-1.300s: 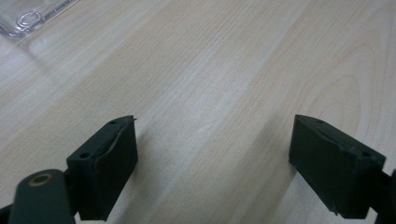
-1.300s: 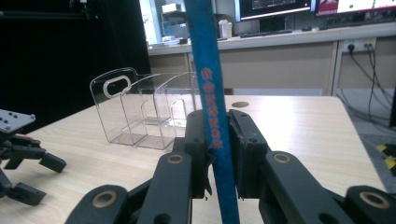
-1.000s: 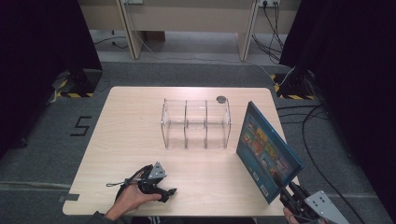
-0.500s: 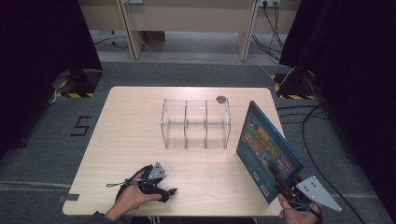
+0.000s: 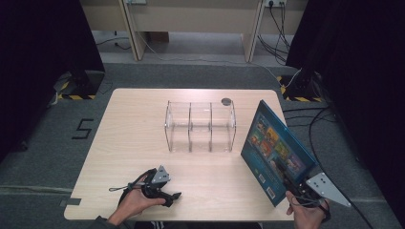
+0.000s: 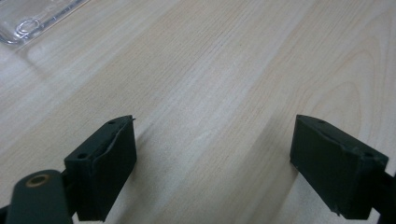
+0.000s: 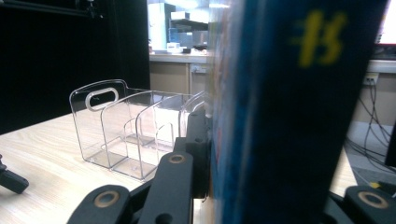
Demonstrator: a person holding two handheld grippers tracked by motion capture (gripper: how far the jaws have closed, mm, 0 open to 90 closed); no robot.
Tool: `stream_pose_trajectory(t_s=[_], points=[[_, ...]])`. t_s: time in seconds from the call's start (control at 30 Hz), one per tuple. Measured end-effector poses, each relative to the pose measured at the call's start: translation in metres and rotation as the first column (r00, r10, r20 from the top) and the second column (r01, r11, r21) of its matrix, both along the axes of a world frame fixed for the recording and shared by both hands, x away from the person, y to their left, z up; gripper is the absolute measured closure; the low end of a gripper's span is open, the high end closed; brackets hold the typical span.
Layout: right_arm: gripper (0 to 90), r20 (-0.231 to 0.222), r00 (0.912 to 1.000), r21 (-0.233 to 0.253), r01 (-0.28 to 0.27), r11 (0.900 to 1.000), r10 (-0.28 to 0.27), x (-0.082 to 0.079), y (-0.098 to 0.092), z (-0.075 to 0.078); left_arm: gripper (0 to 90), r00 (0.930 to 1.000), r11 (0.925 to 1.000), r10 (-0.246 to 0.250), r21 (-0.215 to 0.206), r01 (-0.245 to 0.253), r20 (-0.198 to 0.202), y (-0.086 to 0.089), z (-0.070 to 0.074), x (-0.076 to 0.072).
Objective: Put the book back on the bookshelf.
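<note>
The right gripper (image 5: 295, 187) hangs at the table's (image 5: 138, 124) near right corner, its jaws clamped on the lower end of a blue picture book (image 5: 275, 149), which stands tilted on edge above the right edge of the table. In the right gripper view the book's spine (image 7: 280, 116) sits squeezed between the black jaws. A clear three-slot organiser (image 5: 200, 126) stands mid-table, well apart from the book. The left gripper (image 5: 165, 192) rests near the front edge, jaws spread wide over bare wood, gripping nothing.
</note>
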State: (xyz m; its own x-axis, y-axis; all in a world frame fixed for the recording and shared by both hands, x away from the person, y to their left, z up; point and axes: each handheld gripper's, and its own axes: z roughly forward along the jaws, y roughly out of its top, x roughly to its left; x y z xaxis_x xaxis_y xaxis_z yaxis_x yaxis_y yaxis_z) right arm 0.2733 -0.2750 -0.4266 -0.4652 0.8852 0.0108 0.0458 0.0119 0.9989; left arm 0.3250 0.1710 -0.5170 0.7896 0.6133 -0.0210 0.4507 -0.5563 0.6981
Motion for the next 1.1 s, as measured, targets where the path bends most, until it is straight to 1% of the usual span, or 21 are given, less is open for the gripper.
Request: stream_pose_trajectory(t_s=[0.07,0.13,0.2,0.27,0.33,0.37,0.4,0.47,0.53,0.6,0.7,0.9,1.0,1.1], points=[[80.1,0.002,1.0000,-0.007,0.000,1.000,0.000,0.002,0.000,0.000,13.7,1.0000,1.0000,0.000,0.001,0.000,0.000,0.000,0.000,0.000],[81.0,0.009,0.9998,-0.003,-0.016,1.000,0.016,0.005,0.000,0.000,13.7,1.0000,1.0000,0.000,0.000,0.000,0.000,0.000,0.000,0.000],[81.9,0.010,0.9996,0.007,-0.025,1.000,0.025,0.006,0.001,0.000,13.7,1.0000,1.0000,-0.001,0.000,0.001,0.001,0.000,0.000,0.000],[82.1,0.011,0.9996,0.003,-0.025,1.000,0.025,0.005,0.004,0.000,13.7,1.0000,1.0000,-0.003,-0.001,0.003,0.001,0.000,0.000,0.000],[82.1,0.005,0.9996,0.025,-0.028,0.999,0.028,0.004,0.005,0.000,13.6,1.0000,1.0000,-0.004,-0.005,0.004,0.003,0.000,0.000,0.000],[82.1,0.005,0.9996,0.025,-0.028,0.999,0.028,0.004,0.005,0.000,13.6,1.0000,1.0000,-0.004,-0.005,0.004,0.003,0.000,0.000,0.000],[82.5,0.001,0.9995,0.053,-0.033,0.998,0.033,0.003,0.005,0.002,13.5,1.0000,0.9999,-0.005,-0.012,0.005,0.008,0.001,-0.001,0.000],[82.6,-0.005,0.9989,0.078,-0.046,0.996,0.047,0.003,0.005,0.005,13.4,0.9999,0.9999,-0.002,-0.016,0.002,0.011,0.001,-0.002,-0.001],[82.6,-0.009,0.9983,0.092,-0.056,0.994,0.057,0.003,0.007,0.009,13.3,0.9999,0.9999,-0.002,-0.017,0.002,0.013,0.001,-0.002,-0.001],[82.7,-0.020,0.9977,0.090,-0.063,0.994,0.065,0.004,0.009,0.013,13.4,0.9999,0.9999,-0.002,-0.017,0.002,0.014,0.001,-0.002,-0.001],[82.7,-0.017,0.9970,0.080,-0.074,0.994,0.076,0.004,0.013,0.017,13.4,0.9999,0.9998,-0.005,-0.017,0.005,0.015,0.002,-0.002,-0.001],[82.8,-0.003,0.9950,0.127,-0.099,0.987,0.100,-0.001,0.015,0.030,13.4,0.9998,0.9997,-0.008,-0.025,0.009,0.019,0.003,-0.003,-0.001],[82.8,0.006,0.9941,0.125,-0.108,0.986,0.109,0.000,0.019,0.034,13.4,0.9997,0.9994,-0.009,-0.032,0.010,0.022,0.004,-0.003,-0.002],[82.8,0.003,0.9936,0.121,-0.112,0.986,0.113,0.002,0.024,0.036,12.9,0.9990,0.9985,-0.021,-0.050,0.023,0.038,0.007,-0.006,-0.001]])
